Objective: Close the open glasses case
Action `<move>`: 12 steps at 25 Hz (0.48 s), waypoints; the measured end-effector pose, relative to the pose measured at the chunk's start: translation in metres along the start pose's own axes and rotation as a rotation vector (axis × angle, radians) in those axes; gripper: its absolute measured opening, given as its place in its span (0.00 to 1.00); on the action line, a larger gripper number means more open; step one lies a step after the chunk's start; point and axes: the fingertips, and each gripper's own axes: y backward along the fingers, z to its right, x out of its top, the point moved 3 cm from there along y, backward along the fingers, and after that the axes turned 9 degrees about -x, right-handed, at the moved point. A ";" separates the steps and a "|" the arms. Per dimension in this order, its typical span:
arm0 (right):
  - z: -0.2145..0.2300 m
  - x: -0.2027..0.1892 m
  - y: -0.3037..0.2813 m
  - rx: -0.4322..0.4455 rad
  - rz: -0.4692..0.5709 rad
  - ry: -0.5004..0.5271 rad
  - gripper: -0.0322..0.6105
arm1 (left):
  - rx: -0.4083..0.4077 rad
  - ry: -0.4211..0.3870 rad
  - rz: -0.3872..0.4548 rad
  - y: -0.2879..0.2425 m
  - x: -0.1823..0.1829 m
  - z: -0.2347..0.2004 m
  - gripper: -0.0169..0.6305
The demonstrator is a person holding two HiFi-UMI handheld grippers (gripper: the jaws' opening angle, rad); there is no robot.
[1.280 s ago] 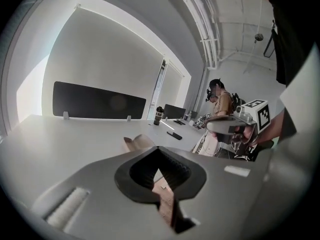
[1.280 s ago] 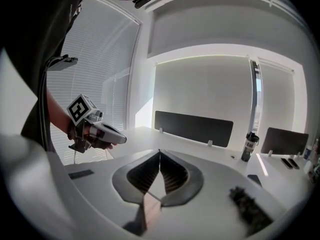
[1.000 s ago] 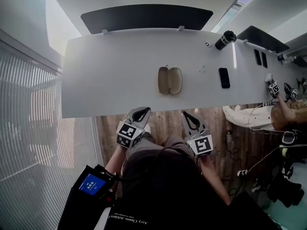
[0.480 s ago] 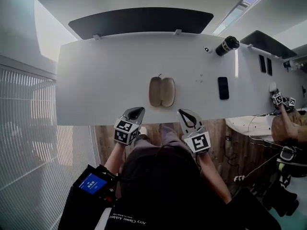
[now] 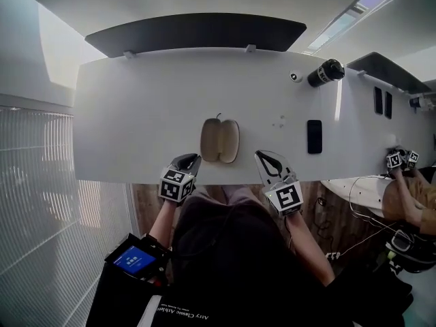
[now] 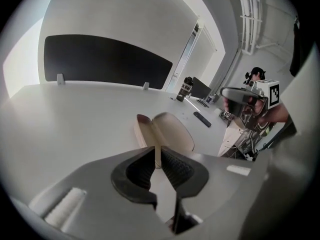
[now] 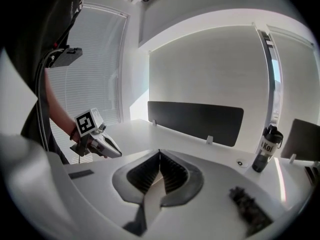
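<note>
The beige glasses case (image 5: 219, 140) lies open on the white table (image 5: 136, 114), both halves flat, not far from the front edge. In the left gripper view the case (image 6: 165, 133) lies just beyond the jaws. My left gripper (image 5: 192, 158) hovers at the table's front edge, short of the case and slightly left of it. Its jaws have just been opening and stand a narrow gap apart with nothing between them (image 6: 156, 153). My right gripper (image 5: 264, 158) is at the front edge to the case's right. That gripper (image 7: 159, 153) has its tips together, empty.
A black phone (image 5: 314, 136) lies right of the case. A black bottle (image 5: 324, 73) and a small round object (image 5: 296, 77) stand at the back right. A dark divider panel (image 5: 197, 31) lines the far edge. Another person with grippers (image 5: 398, 159) is at the far right.
Both grippers have moved forward from over my lap to the table's front edge, closer to the case. The left gripper's jaws have parted slightly.
</note>
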 end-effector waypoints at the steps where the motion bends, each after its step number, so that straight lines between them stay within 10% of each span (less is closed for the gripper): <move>1: 0.001 -0.002 -0.003 -0.006 -0.008 -0.009 0.06 | -0.008 0.010 -0.010 -0.004 0.000 -0.002 0.10; 12: -0.009 0.007 -0.018 -0.022 -0.067 0.009 0.06 | -0.050 0.115 -0.035 -0.028 0.003 -0.018 0.20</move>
